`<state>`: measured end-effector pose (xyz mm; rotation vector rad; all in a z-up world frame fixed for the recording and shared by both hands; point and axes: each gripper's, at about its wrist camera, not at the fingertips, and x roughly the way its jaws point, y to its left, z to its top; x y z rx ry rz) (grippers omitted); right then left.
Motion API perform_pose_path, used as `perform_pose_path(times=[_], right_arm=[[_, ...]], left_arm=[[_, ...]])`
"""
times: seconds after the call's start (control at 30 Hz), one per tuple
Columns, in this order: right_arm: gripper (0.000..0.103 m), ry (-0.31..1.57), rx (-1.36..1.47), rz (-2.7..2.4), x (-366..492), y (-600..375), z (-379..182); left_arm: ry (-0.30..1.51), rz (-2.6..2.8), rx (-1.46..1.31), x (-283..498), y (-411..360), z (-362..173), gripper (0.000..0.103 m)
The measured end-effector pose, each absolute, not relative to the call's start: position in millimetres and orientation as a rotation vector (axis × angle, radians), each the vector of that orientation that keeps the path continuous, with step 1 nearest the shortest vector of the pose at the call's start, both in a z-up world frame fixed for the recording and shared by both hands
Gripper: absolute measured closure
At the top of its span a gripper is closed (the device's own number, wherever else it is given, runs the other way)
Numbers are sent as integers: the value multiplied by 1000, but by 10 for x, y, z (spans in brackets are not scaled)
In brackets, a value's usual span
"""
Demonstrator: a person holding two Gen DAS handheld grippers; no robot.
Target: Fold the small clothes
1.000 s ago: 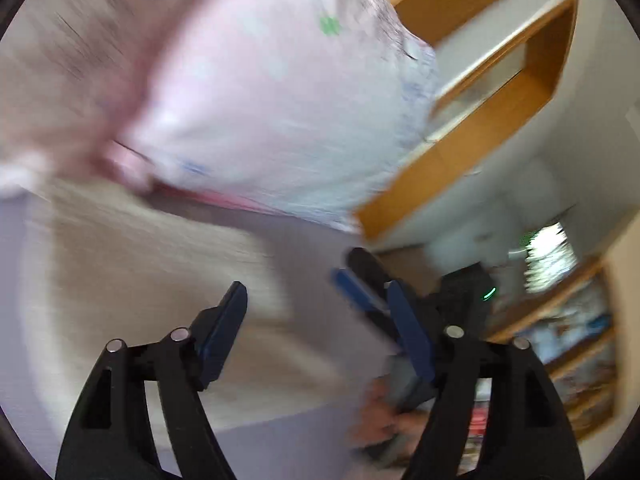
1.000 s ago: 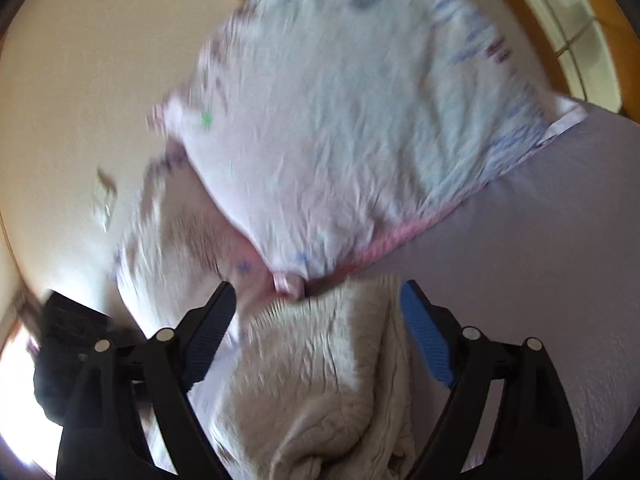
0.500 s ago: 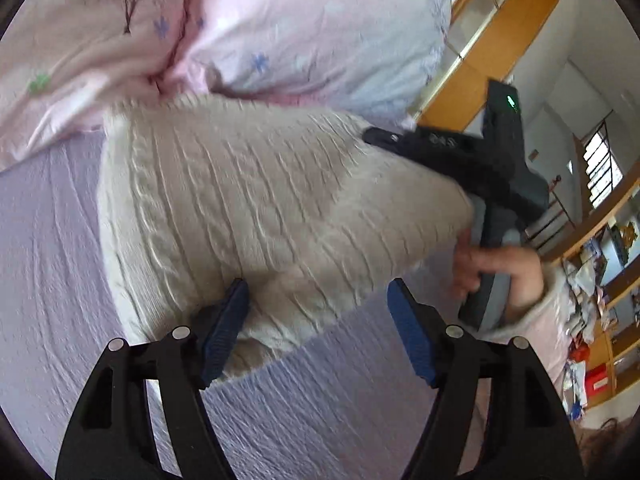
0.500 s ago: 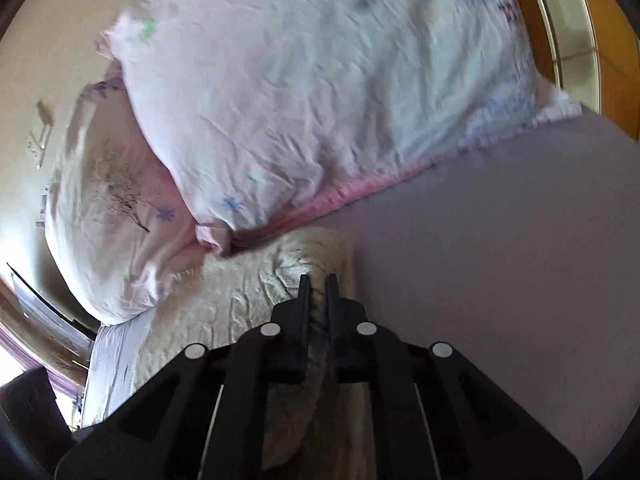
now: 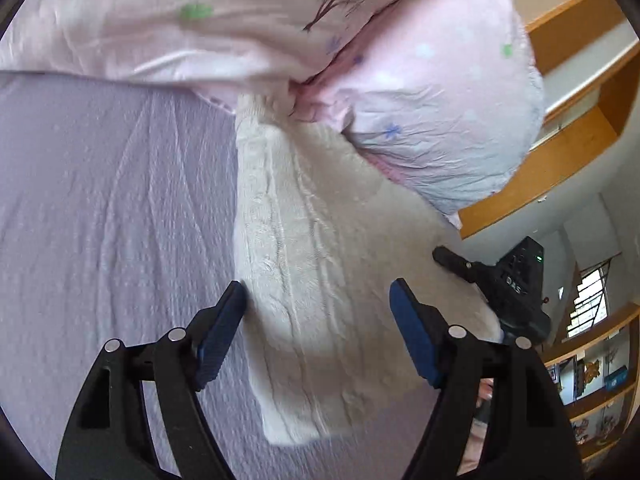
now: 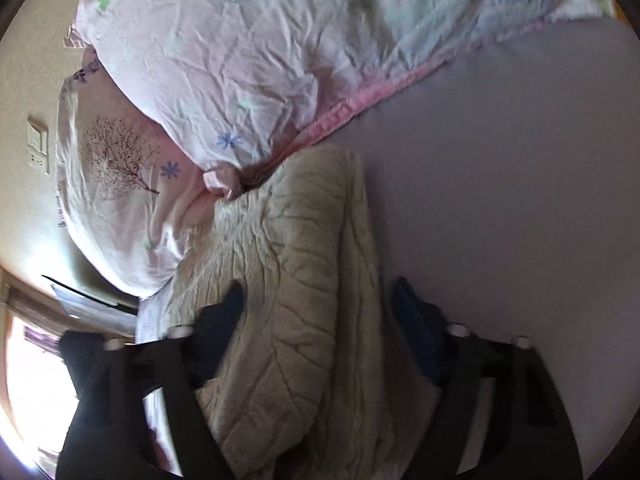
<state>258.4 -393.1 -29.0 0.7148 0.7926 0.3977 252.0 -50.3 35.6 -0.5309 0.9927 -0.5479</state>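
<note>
A cream cable-knit sweater (image 5: 312, 264) lies folded on the lilac bed sheet (image 5: 100, 220), its far end against the pink pillows. My left gripper (image 5: 318, 316) is open, its blue pads on either side of the sweater's near part, just above it. My right gripper (image 6: 316, 320) is open too, its jaws straddling the sweater's (image 6: 292, 280) right edge. The right gripper also shows in the left wrist view (image 5: 504, 284), at the sweater's right side.
Two pink flower-print pillows (image 5: 432, 92) lie at the head of the bed, touching the sweater. A wooden headboard shelf (image 5: 576, 128) is behind them. Bookshelves (image 5: 592, 380) stand at the right. A wall switch (image 6: 38, 146) is on the left wall.
My right gripper was shut on the sweater's edge half a second ago and is now open. My left gripper has shifted left along the sweater, still open.
</note>
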Motion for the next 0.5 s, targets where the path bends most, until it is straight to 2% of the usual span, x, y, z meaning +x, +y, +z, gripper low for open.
perform_pose_path(times=[0.13, 0.2, 0.23, 0.27, 0.37, 0.5], right_arm=[[66, 790, 756, 478, 2569, -3901, -341], [71, 767, 793, 517, 2544, -3902, -361], [73, 747, 802, 546, 2521, -3888, -343], [74, 694, 820, 612, 2467, -3857, -281], [76, 598, 787, 810, 2337, -3608, -59], [77, 678, 652, 850, 2357, -3037, -43]], left_arm=[[983, -584, -601, 2597, -500, 217, 23], [985, -580, -565, 2606, -538, 187, 48], [986, -581, -562, 2609, -538, 186, 53], [983, -592, -587, 2594, -467, 211, 64], [934, -606, -523, 2424, -243, 460, 66], [825, -557, -426, 2106, 289, 786, 66]])
